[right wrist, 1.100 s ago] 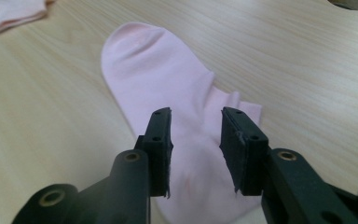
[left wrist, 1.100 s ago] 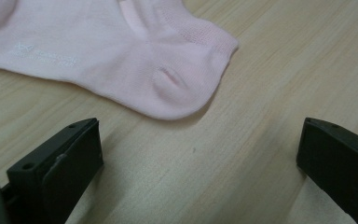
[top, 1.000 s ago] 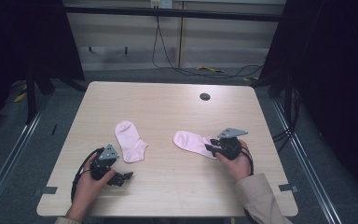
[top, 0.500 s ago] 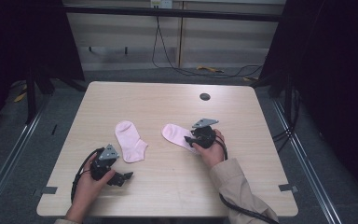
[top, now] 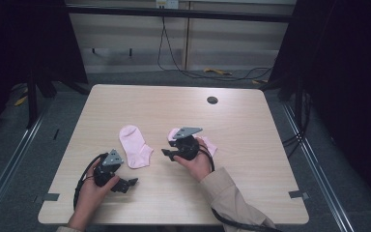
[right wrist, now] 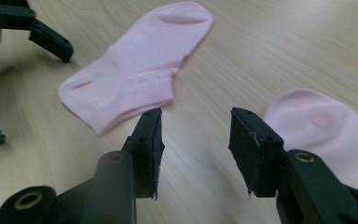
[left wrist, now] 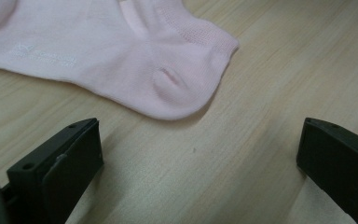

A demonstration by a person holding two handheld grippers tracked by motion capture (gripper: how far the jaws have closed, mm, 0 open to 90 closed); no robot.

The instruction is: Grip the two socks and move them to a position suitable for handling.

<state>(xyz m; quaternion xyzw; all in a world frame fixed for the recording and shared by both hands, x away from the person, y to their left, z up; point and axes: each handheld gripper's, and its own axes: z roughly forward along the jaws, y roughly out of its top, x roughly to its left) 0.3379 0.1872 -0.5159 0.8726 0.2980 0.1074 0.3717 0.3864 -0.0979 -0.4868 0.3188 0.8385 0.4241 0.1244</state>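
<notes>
Socks are the job here: two pink ones lie flat on the bench (top: 251,121), and it looks like they are being brought together to make a pair.

The left sock (top: 134,146) lies near the middle of the bench, a bit to the left. The right sock (top: 208,145) lies just to its right, mostly tucked behind the right tool (top: 170,153) and the hand that holds it. In the right gripper view the right sock (right wrist: 324,128) sits beside the right jaw, not between the jaws. The left sock (right wrist: 137,65) lies farther off, ahead of the jaws.

The right tool (right wrist: 195,147) has just been opening its jaws. They stand partly apart with only bare bench between them, so it has let go and grips nothing.

The left tool (top: 125,186) rests on the near left part of the bench. In the left gripper view the left tool (left wrist: 198,175) has its jaws spread wide and holds nothing. The left sock (left wrist: 121,51) lies just past them, not touching.

My guess is that the step now is moving the right sock close to the left one, and it is about done. Next, one tool should pinch a sock by its edge, lift it, and lay it neatly on top of the other. The pinch must be low and gentle, because thin cloth slips and bunches up.
</notes>
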